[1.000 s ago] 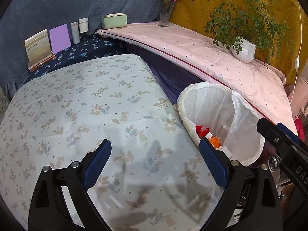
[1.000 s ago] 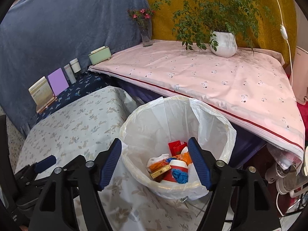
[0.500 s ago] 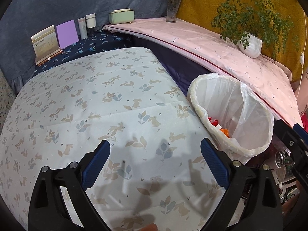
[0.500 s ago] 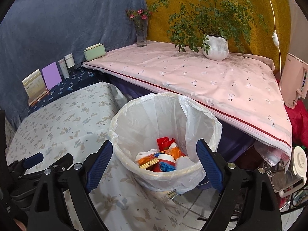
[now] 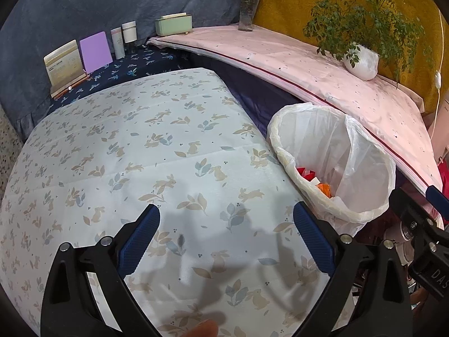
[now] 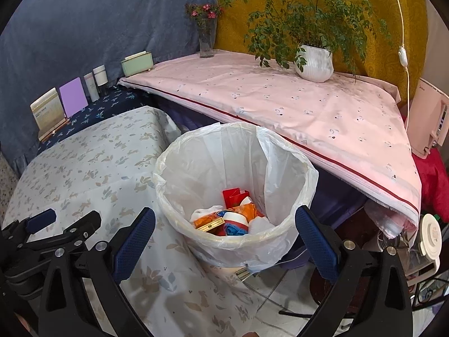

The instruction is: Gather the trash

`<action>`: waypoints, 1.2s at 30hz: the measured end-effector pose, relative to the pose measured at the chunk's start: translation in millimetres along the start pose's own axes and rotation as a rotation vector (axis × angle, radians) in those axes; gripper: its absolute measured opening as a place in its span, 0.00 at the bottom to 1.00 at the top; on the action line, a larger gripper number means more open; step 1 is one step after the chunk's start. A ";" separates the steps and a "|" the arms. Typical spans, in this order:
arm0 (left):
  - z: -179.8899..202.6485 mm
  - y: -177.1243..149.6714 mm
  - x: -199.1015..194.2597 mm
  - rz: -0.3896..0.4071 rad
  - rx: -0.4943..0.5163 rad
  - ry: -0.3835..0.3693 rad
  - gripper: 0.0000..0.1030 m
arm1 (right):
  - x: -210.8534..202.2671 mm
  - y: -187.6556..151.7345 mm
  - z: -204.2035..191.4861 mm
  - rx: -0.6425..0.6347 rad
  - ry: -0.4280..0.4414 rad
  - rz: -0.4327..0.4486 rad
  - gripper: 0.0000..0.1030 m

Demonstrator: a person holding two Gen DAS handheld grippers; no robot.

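A white-lined trash bin [image 6: 280,165] stands beside the floral-cloth table; it also shows in the left wrist view [image 5: 362,151]. It holds mixed trash [image 6: 230,216]: red, orange, blue and white pieces. My right gripper [image 6: 224,238] is open and empty, held above and in front of the bin's near rim. My left gripper [image 5: 226,236] is open and empty above the floral tablecloth [image 5: 140,146], left of the bin. The left gripper also shows at the lower left of the right wrist view [image 6: 56,230].
A pink-cloth table [image 6: 308,106] stands behind the bin with a potted plant [image 6: 314,61], a flower vase [image 6: 206,39] and a green box [image 6: 137,63]. Cards and bottles [image 5: 95,47] line the back of a dark cloth. Appliances [image 6: 426,238] crowd the right.
Both grippers have pulled back and up from the bin. The right gripper's jaws have opened wider. The bin now sits farther away in both views.
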State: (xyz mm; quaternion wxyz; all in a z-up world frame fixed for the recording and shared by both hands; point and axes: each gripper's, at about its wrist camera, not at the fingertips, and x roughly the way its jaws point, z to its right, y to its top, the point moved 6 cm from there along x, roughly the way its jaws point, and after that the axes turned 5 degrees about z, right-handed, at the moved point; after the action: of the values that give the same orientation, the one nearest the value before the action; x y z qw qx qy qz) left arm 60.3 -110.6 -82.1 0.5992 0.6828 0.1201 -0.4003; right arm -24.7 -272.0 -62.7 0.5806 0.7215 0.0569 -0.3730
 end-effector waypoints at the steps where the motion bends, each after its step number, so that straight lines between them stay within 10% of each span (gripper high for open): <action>1: 0.8 0.1 0.2 -0.001 0.002 0.001 0.89 | 0.1 -0.3 0.3 -0.002 -0.003 -0.001 0.93; 36: 22.7 17.9 20.0 -0.073 0.009 0.008 0.89 | 12.8 18.4 9.7 -0.014 -0.021 -0.023 0.93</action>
State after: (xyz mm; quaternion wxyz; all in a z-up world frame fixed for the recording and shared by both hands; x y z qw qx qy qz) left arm 75.7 -142.1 -82.1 0.5808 0.6821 0.1454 -0.4199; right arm -10.7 -290.9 -56.3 0.5820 0.7126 0.0619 -0.3868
